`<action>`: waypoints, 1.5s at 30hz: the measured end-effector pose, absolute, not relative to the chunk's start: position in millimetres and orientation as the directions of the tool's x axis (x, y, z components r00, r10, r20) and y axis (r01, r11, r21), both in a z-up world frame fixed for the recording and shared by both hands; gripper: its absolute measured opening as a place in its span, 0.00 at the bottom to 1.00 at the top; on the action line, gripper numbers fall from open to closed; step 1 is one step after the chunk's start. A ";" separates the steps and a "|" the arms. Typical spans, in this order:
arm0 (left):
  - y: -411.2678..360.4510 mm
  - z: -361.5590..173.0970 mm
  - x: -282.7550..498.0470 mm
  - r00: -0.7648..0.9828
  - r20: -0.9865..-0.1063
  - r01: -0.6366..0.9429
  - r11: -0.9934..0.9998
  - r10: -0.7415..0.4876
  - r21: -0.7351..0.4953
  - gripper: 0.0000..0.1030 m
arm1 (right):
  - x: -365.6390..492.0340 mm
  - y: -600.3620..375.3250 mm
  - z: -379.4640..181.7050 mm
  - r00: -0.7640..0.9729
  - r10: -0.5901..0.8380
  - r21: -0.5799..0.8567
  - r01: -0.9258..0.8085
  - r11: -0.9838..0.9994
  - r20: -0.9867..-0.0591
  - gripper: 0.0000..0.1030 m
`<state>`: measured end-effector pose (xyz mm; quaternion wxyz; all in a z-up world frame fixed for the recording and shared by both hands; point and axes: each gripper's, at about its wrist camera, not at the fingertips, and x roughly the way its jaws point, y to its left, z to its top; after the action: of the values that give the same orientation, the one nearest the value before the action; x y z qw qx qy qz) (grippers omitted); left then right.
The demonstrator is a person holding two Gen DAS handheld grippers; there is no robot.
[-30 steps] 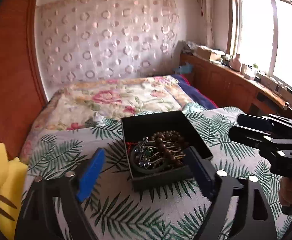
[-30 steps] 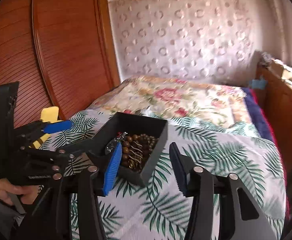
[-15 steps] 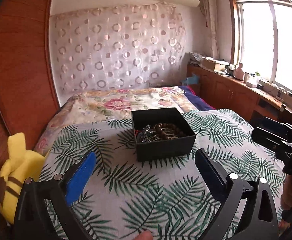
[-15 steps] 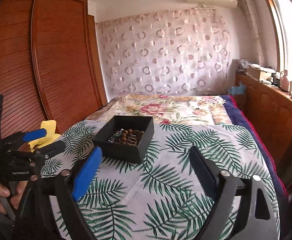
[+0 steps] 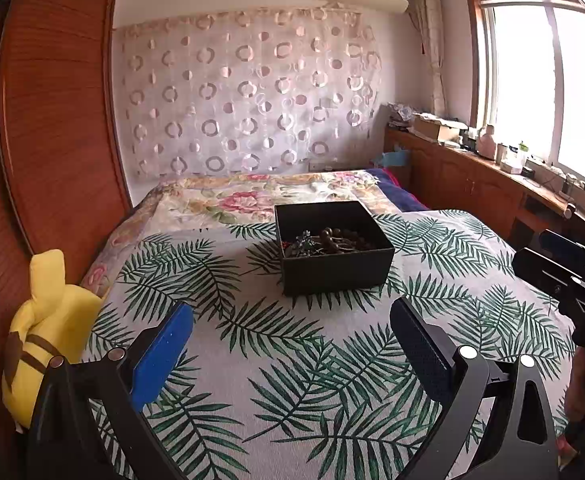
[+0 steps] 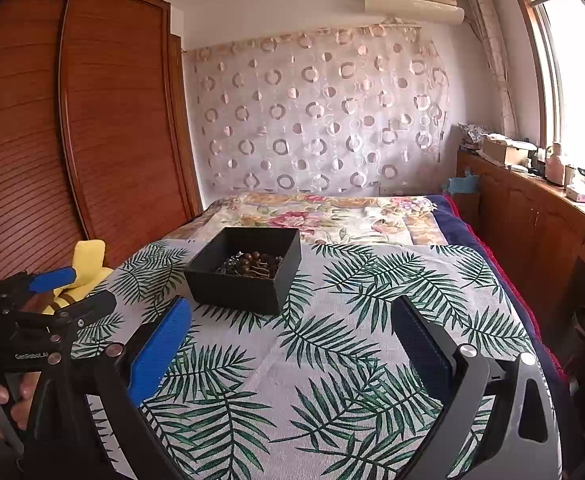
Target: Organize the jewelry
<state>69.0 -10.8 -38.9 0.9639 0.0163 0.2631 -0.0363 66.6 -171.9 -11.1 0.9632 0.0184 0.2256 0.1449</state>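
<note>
Yellow plush toy (image 5: 48, 328) is seen at the far left, wedged between the bed edge and the reddish wooden wardrobe (image 5: 56, 120). Next to it, over the palm-leaf bedspread (image 5: 292, 360), the left gripper (image 5: 292, 340) is held with its blue pads spread wide and nothing between them. Further along, the black box (image 5: 334, 248) is set on the bedspread, well ahead of both grippers and touched by neither; brown bead strands and other jewelry (image 5: 328, 240) are piled inside it. The right gripper (image 6: 292, 336) is likewise spread wide and empty, its jaws having just been opening. Along the right, a wooden cabinet (image 6: 532, 216) under the window is cluttered with small items.
</note>
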 end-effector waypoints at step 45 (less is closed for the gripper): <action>-8.2 -33.2 64.0 0.870 -0.488 0.077 0.997 -0.067 -0.001 0.92 | 62.0 -174.1 -12.9 0.873 0.262 0.098 -0.244 0.965 -0.412 0.98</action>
<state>64.0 -8.2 -33.2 0.9670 0.0094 0.2520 -0.0373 62.0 -174.1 -12.9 0.9675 0.0214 0.2156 0.1307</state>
